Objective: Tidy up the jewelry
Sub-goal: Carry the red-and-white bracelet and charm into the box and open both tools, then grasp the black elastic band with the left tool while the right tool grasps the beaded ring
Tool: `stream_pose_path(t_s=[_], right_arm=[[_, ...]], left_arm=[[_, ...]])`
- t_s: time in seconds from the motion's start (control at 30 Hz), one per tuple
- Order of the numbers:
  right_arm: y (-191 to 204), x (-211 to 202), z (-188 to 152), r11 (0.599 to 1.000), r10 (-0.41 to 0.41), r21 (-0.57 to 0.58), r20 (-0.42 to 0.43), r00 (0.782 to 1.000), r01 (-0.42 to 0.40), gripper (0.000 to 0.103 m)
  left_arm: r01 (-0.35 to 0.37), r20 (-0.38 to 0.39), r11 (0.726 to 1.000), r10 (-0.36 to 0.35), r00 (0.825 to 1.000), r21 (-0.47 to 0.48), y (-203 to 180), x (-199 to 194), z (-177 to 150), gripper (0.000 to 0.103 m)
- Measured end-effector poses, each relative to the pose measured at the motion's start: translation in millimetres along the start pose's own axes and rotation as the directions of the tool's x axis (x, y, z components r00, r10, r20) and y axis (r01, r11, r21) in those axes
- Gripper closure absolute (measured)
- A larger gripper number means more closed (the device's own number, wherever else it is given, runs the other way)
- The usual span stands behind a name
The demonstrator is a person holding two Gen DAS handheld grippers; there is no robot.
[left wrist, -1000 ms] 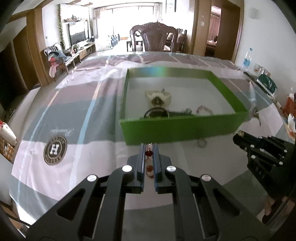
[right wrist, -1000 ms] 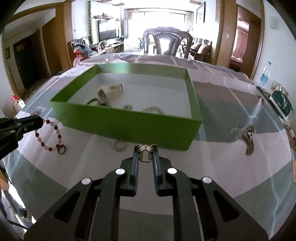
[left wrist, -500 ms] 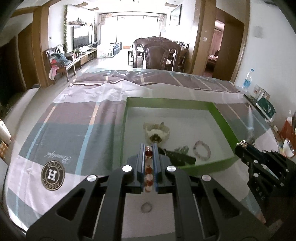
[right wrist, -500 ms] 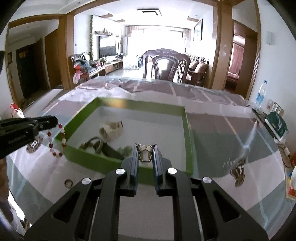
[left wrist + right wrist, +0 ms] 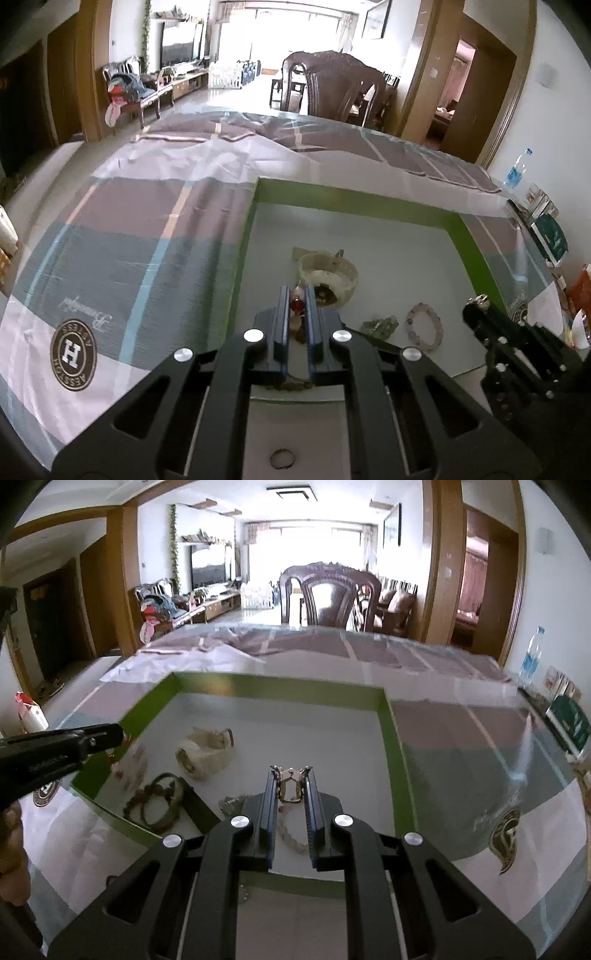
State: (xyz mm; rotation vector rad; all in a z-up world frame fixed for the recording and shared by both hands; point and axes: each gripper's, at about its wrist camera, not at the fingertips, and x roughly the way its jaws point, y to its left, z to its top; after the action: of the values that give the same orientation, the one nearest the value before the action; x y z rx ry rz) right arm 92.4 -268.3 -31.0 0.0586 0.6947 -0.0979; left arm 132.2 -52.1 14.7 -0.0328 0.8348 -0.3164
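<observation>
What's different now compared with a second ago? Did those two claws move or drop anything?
Both moved forward from in front of the green box to over its inside. The left gripper still pinches the red beaded bracelet; the right gripper still pinches its small metal piece. Nothing was dropped. The watch and the box's other jewelry lie unchanged.

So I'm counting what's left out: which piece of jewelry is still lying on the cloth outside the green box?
The small ring, alone on the white cloth in front of the green box. The white watch and pink bead bracelet lie inside.
</observation>
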Motion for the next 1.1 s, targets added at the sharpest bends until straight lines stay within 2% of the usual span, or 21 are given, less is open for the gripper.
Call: stream_pose_path(t_s=[0.13,0.2,0.27,0.4,0.47,0.53,0.57,0.63,0.73,0.87,0.93,1.1], right_arm=[[1.5,1.1,-3.0,1.0,-0.001,-0.011,-0.017,1.0,0.001,0.086],[0.8,-7.1,-4.4,1.0,-0.008,-0.008,0.006,1.0,0.008,0.053],[0.9,-17.7,-6.1,1.0,-0.014,-0.008,0.032,0.999,0.015,0.052],[-2.7,-43.4,-19.5,0.999,0.042,-0.008,0.038,0.998,-0.042,0.052],[-4.1,-47.3,-31.4,0.996,0.088,0.0,0.001,0.996,-0.088,0.052],[0.2,-40.1,-47.7,0.992,0.125,0.008,-0.074,0.989,-0.125,0.052],[2.3,-36.0,-52.1,0.992,0.128,0.01,-0.096,0.987,-0.128,0.053],[8.2,-20.6,-62.3,0.993,0.12,0.015,-0.147,0.982,-0.119,0.053],[15.7,-4.5,-69.2,0.992,0.127,0.028,-0.192,0.973,-0.124,0.054],[28.3,5.5,-71.6,0.995,0.102,-0.003,-0.196,0.975,-0.105,0.054],[31.5,7.9,-72.2,0.995,0.098,-0.009,-0.197,0.975,-0.102,0.054],[32.5,14.0,-72.0,0.995,0.093,-0.004,-0.191,0.977,-0.096,0.054]], left_arm=[[0.012,-0.005,1.0,-0.012,1.0,-0.002,0.5,0.7,-1.7,0.095],[0.01,0.006,1.0,-0.01,1.0,0.006,-0.1,-4.2,-4.7,0.095],[0.004,0.017,1.0,-0.005,1.0,0.014,0.0,-11.6,-8.8,0.09],[-0.027,0.024,0.999,0.026,0.999,0.038,5.1,-31.8,-26.4,0.086],[-0.059,0.025,0.997,0.058,0.998,0.052,6.7,-38.6,-38.0,0.081],[-0.089,0.016,0.994,0.088,0.996,0.061,10.4,-42.0,-52.9,0.067],[-0.101,0.009,0.993,0.1,0.995,0.068,11.3,-41.8,-59.7,0.065],[-0.116,-0.018,0.989,0.118,0.993,0.094,11.7,-37.0,-75.0,0.064],[-0.098,-0.08,0.99,0.106,0.991,0.102,12.0,-24.6,-92.1,0.064],[-0.082,-0.124,0.991,0.095,0.988,0.102,13.1,-15.0,-103.4,0.063],[-0.076,-0.131,0.991,0.09,0.987,0.107,12.7,-12.9,-107.6,0.057],[-0.059,-0.142,0.99,0.078,0.987,0.127,9.1,-10.8,-114.5,0.056]])
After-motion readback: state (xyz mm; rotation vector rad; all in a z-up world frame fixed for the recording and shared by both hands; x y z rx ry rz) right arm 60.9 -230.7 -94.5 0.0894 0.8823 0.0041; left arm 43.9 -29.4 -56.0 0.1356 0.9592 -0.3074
